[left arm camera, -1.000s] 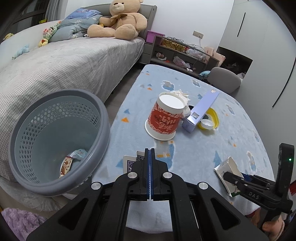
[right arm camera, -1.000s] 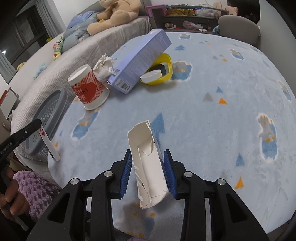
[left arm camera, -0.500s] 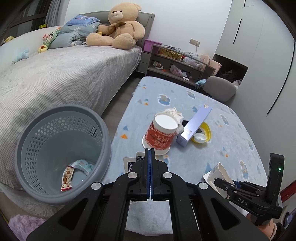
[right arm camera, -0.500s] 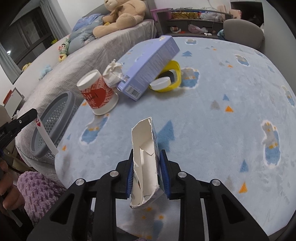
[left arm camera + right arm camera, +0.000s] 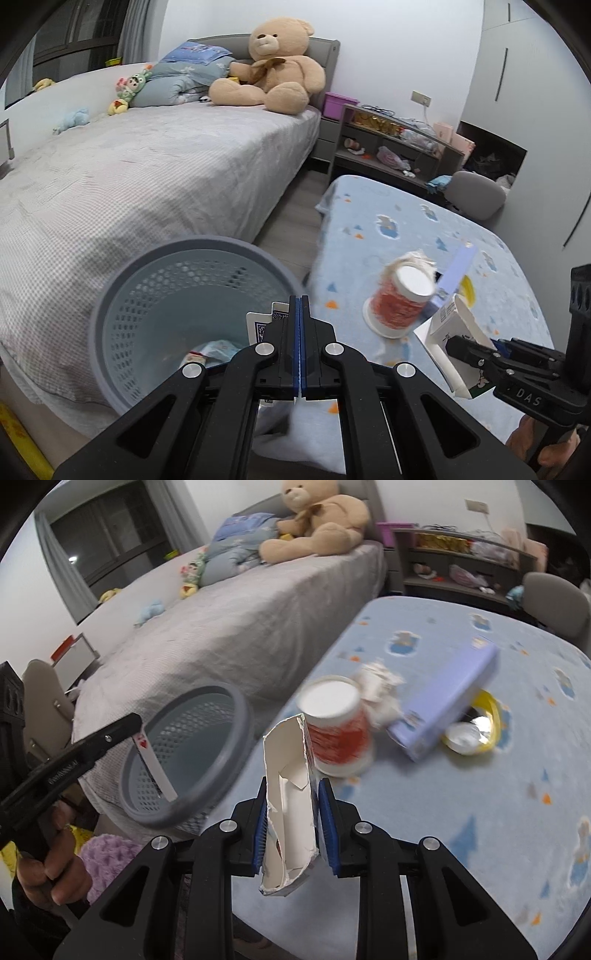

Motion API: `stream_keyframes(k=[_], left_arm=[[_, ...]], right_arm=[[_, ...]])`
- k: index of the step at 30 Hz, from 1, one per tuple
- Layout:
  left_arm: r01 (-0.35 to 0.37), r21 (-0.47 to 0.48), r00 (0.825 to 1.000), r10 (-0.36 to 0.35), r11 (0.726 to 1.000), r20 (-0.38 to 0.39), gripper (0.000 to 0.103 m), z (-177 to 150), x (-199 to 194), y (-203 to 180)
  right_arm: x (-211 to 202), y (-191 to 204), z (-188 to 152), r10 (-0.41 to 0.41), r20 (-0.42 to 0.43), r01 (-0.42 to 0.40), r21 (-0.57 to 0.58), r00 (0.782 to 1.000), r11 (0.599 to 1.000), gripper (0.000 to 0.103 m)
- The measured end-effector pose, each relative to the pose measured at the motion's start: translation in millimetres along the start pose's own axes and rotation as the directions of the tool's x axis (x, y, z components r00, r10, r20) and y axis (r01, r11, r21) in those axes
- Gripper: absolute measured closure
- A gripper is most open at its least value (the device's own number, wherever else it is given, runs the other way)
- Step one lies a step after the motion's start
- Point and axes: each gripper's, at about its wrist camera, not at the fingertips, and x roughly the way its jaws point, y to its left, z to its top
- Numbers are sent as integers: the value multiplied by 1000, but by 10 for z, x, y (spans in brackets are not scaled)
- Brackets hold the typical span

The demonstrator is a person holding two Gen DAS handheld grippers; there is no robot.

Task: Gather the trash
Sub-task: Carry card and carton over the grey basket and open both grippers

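My left gripper (image 5: 299, 300) is shut on a playing card (image 5: 261, 325), held above the grey perforated basket (image 5: 110, 295); its blue pads meet with only the card between them. From the right wrist view the left gripper (image 5: 136, 726) and its card (image 5: 155, 766) hang over the basket (image 5: 242, 716). My right gripper (image 5: 292, 794) is shut on a torn white carton (image 5: 288, 775), lifted off the table near its left edge. In the left wrist view that carton (image 5: 448, 326) sits in the right gripper (image 5: 456, 345) at the lower right.
On the blue patterned table (image 5: 406, 229) stand a red paper cup (image 5: 340, 738), crumpled tissue (image 5: 380, 686), a purple box (image 5: 450, 698) and a yellow lid (image 5: 487, 709). Wrappers (image 5: 218, 350) lie in the basket. A bed (image 5: 147, 177) runs along the left.
The right jaws closed on the carton and lifted it off the table toward the basket. The left gripper rose and carried the card over the basket's opening.
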Motion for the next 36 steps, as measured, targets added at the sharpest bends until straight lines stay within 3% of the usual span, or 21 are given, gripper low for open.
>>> stream_keyframes(k=[8,23,25,27,28,36], left_arm=[[-90,-30,995,89,996,-40,103,35,158,494],[-143,-83,984,133,986,-118,102,85,501,1113],[-150,-86,983,139,985,-121,94,99,508,1171],[-161,-94,982,150,982,-117,62,101,499,1212],[-167,-99,982,156,981,-110,57,99,486,1232],[-208,-123,973,192,970,-131,52,17,501,1315]], right_arm=[[521,505,295,83,-45,-86,-65,996,994,78],[1230,1114,529,133,-124,-151,-146,983,978,74],[1267,1132,552,139,-127,-157,-147,982,977,71],[1287,1151,561,139,-125,-158,-152,982,976,61],[1286,1155,558,134,-118,-151,-155,984,976,55],[1328,1122,492,110,-126,-129,-157,986,979,51]])
